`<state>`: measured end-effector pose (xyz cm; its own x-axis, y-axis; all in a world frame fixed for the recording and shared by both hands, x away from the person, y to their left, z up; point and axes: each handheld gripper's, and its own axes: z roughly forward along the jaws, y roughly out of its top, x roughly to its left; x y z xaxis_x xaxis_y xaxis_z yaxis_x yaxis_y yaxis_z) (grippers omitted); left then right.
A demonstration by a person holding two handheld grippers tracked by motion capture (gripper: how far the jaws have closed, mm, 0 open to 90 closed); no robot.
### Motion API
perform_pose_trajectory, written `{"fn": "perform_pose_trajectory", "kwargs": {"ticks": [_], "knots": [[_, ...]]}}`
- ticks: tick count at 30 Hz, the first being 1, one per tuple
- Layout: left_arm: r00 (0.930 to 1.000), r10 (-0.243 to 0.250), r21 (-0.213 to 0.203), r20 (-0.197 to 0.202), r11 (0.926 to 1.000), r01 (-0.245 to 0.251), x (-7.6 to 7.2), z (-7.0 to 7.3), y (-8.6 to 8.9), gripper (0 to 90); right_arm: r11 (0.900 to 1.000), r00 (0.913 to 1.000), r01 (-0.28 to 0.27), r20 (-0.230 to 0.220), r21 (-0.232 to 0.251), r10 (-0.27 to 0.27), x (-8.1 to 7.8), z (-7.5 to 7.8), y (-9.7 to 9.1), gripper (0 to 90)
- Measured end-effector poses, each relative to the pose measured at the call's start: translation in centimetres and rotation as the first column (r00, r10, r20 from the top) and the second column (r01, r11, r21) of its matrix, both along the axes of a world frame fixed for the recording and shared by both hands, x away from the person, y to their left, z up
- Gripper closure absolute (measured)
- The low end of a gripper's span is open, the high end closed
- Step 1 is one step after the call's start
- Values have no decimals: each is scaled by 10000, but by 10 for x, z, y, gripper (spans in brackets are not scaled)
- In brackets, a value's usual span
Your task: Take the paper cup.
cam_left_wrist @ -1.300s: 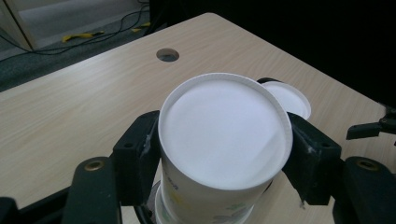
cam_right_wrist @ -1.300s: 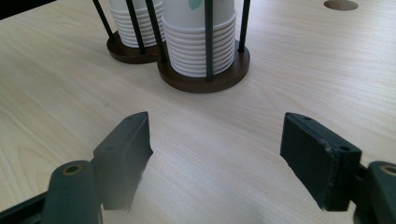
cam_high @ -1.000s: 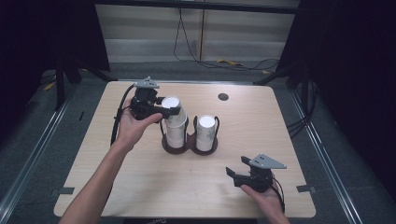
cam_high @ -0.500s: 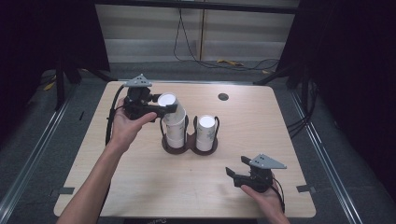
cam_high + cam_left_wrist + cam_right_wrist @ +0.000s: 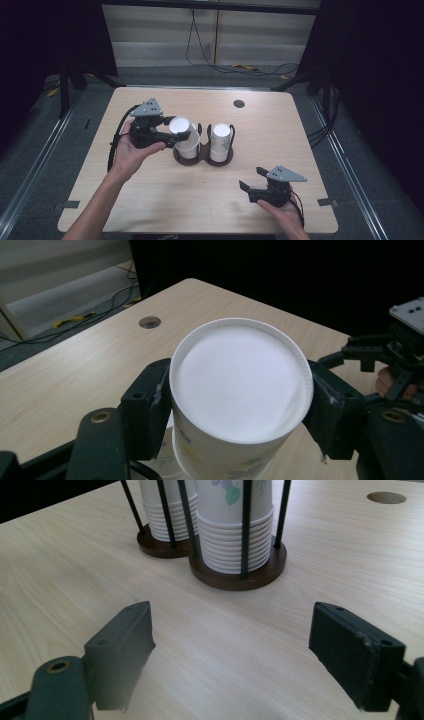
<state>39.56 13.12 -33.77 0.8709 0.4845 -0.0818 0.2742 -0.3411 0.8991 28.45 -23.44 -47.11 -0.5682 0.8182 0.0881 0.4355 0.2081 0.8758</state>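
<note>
One white paper cup (image 5: 240, 405), upside down, floral print, clamped by left gripper (image 5: 181, 136)

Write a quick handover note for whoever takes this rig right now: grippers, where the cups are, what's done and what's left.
Left gripper: shut on the top paper cup of the left stack, upside down, partly lifted off that stack.
Right gripper: its jaws have just been opening, nothing between them, low over the table in front of the cup holder.
Right stack: untouched in the holder.
Done: one cup gripped.
Left: probably pull it clear of the stack and set it down.
</note>
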Motion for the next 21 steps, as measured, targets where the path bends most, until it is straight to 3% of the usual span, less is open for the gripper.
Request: {"fn": "perform_pose_trajectory", "kwargs": {"ticks": [6,11,16,21], "knots": [[9978,-641,20,-156,9979,641,-11,-9,-7,344,9991,9991,-409,113,130,408,-1,1,4,148],[9961,-824,258,-303,9962,832,-16,-22,-13,342,9965,9968,-805,40,232,804,-3,1,8,146],[9939,-941,-22,-571,9956,941,-18,-39,-17,342,9922,9925,-1213,186,283,1208,-5,1,12,144],[9905,-1167,-140,-733,9931,1160,-20,-46,-22,341,9853,9859,-1672,76,336,1671,-7,1,18,145]]}}
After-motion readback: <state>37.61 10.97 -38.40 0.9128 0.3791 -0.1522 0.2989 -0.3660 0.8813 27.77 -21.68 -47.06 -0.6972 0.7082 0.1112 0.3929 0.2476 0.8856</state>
